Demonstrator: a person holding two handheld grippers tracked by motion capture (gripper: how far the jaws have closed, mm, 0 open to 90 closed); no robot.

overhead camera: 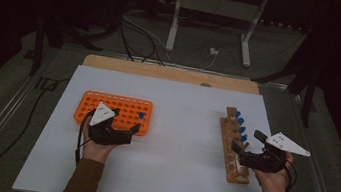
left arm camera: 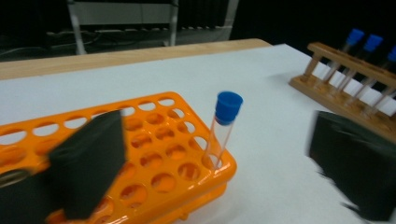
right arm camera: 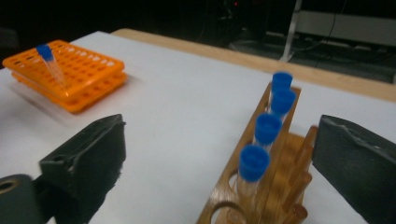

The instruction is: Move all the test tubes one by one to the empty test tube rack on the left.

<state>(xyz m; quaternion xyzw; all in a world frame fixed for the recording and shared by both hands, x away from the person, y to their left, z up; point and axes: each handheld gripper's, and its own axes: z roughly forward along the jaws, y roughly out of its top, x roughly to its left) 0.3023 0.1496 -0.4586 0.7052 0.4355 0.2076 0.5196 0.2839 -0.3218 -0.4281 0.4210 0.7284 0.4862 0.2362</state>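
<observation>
Nearest to me, the person's two hands are coming in over the white surface, each holding a black claw with blunt, matte, rubbery-looking jaws. The left claw is standing with its jaws spread wide and gripping nothing, poised at the near right corner of the orange rack. The right claw is likewise gaping and empty, its jaws straddling the near end of the wooden rack.

My reading is that tubes are being moved one by one from wood to plastic: one is seated, and the next pick is being lined up. That move is calling for the right claw to settle around the nearest blue-capped tube, close gently on the slim, clear, slippery wall below the cap, and lift straight up so it is not catching the hole.

The orange rack is a glossy moulded plastic slab pierced by rows of round holes. A single clear tube with a blue cap is standing in its corner hole, leaning a little.

Farther off, the wooden rack is running away as a narrow varnished strip, with four capped tubes in line.
</observation>
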